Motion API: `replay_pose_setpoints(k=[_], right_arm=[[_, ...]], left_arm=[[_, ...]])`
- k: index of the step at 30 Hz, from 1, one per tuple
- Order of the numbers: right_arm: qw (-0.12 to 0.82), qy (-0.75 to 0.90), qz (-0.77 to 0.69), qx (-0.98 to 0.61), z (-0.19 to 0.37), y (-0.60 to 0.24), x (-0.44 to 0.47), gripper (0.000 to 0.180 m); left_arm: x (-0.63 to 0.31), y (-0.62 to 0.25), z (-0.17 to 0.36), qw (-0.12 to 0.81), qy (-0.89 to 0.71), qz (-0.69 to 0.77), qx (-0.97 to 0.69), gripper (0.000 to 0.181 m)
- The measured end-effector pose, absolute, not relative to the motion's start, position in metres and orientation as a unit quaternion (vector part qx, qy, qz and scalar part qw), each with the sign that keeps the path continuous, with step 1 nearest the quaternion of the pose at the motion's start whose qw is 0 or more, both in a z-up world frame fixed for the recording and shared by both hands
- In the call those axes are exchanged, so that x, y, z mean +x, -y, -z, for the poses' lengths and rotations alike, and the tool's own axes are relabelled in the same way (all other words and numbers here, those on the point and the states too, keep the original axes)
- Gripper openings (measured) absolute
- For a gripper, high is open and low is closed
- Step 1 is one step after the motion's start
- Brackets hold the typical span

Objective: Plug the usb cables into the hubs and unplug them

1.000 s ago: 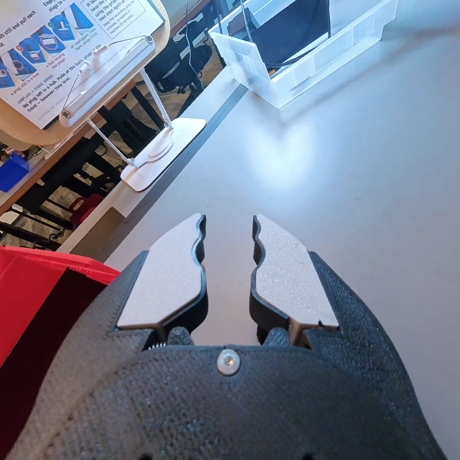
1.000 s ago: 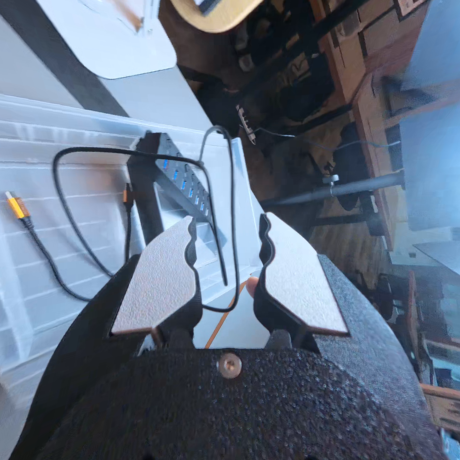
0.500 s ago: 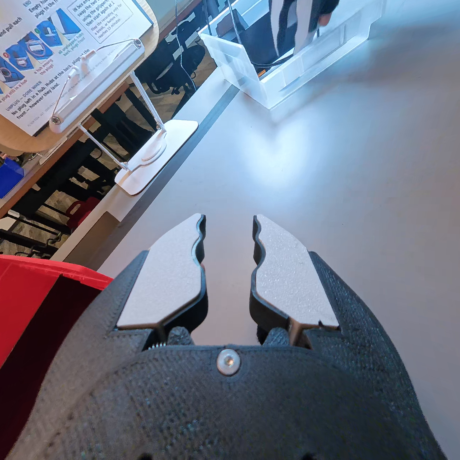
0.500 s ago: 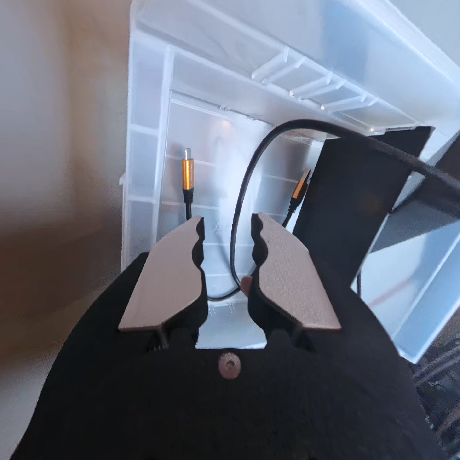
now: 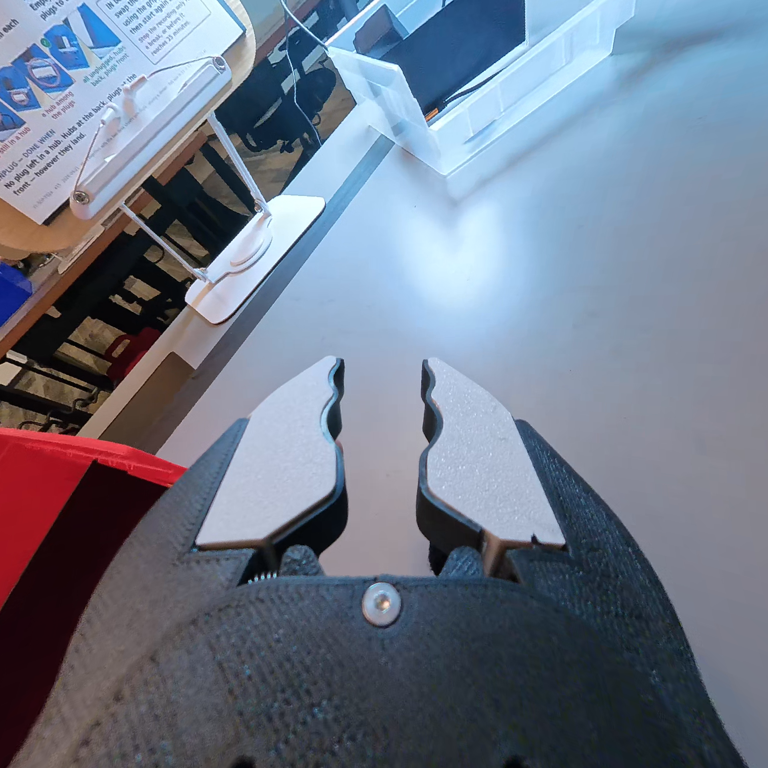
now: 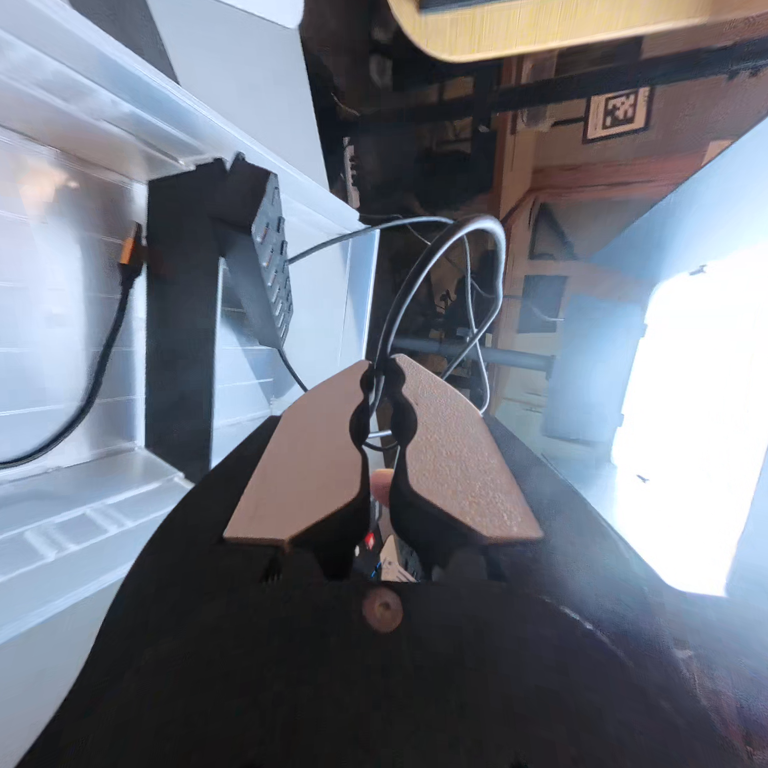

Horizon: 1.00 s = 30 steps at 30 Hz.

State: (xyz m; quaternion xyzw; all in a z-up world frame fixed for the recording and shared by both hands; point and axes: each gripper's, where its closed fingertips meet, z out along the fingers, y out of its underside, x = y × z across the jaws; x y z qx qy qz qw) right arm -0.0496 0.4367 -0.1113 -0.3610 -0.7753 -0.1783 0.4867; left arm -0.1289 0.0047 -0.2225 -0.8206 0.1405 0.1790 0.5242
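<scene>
Table [image 5: 561, 291], grey and bare, lies under the left gripper [image 5: 382, 370] — jaws parted, holding nothing. Far off at its edge sits a clear bin [image 5: 490, 137]. In the right wrist view a black hub [image 6: 270, 270] leans inside that bin — the right gripper [image 6: 380, 368] is pinched onto a thin cable [image 6: 436, 257] looping beyond the fingertips.

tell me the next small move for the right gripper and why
Probably lift the cable a little, up and away from the clear bin. The right gripper is shut on a loop of cable, not on a plug, and the strands beyond its fingers look tangled. The black hub sits in the bin, so a gentle pull should show which plug this cable ends in.
</scene>
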Motion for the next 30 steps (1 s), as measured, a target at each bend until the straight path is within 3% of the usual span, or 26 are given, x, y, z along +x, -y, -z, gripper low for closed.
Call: replay_pose_setpoints(k=[6,11,13,15,19,25,30], right_arm=[[0.463,0.735,0.088,-0.488,0.179,-0.472,-0.072,0.004],[0.340,0.675,0.006,-0.654,0.232,-0.482,-0.060,0.006],[0.320,0.660,-0.029,-0.680,0.231,-0.479,-0.058,0.008],[0.308,0.644,-0.066,-0.697,0.222,-0.473,-0.058,0.025],[0.324,0.623,-0.127,-0.700,0.195,-0.451,-0.053,0.042],[0.392,0.589,-0.212,-0.675,0.168,-0.371,-0.028,0.045],[0.404,0.598,-0.230,-0.652,0.194,-0.285,0.003,0.044]], left_arm=[[-0.131,-0.004,0.225,0.522,-0.132,-0.178,-0.824,0.035],[-0.136,-0.004,0.231,0.517,-0.126,-0.168,-0.830,0.035],[-0.136,-0.005,0.233,0.515,-0.125,-0.164,-0.832,0.034],[-0.136,-0.005,0.234,0.513,-0.127,-0.164,-0.833,0.034],[-0.134,-0.004,0.231,0.516,-0.130,-0.166,-0.830,0.035],[-0.131,-0.003,0.221,0.525,-0.129,-0.168,-0.824,0.035],[-0.131,-0.002,0.213,0.531,-0.113,-0.159,-0.825,0.039]])
